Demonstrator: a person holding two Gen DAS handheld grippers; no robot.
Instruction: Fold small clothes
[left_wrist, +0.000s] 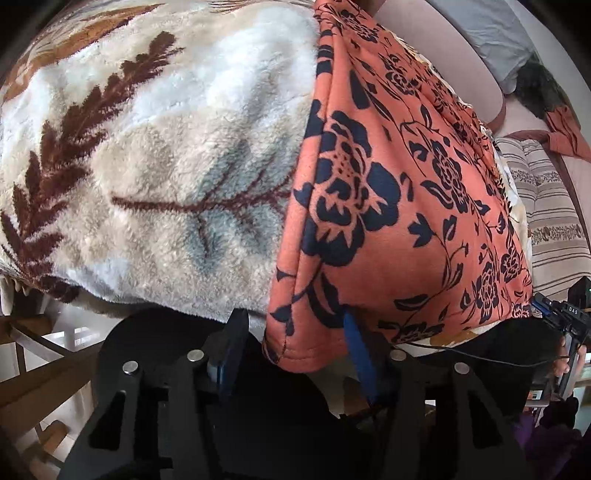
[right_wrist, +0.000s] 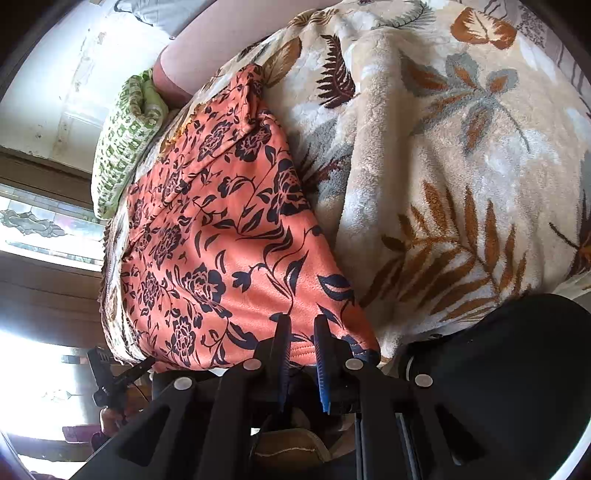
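between the left gripper (left_wrist: 291, 325) fingers hangs the orange floral garment (left_wrist: 388, 206) corner.

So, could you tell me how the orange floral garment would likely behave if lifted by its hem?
The orange floral garment looks soft and creased, so it would probably droop. It seems thin, so likely light. On the plush blanket it may drag rather than slide.

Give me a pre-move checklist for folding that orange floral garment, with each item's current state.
1. right gripper clamped on the orange floral garment hem: ok.
2. left gripper straddling the near corner: ok.
3. Left pads pressing the cloth: not ok, the jaws stand apart.
4. Garment lying flat on the leaf-print blanket: not ok, ridges run along it.
5. Garment's far end free of the green pillow: cannot tell.
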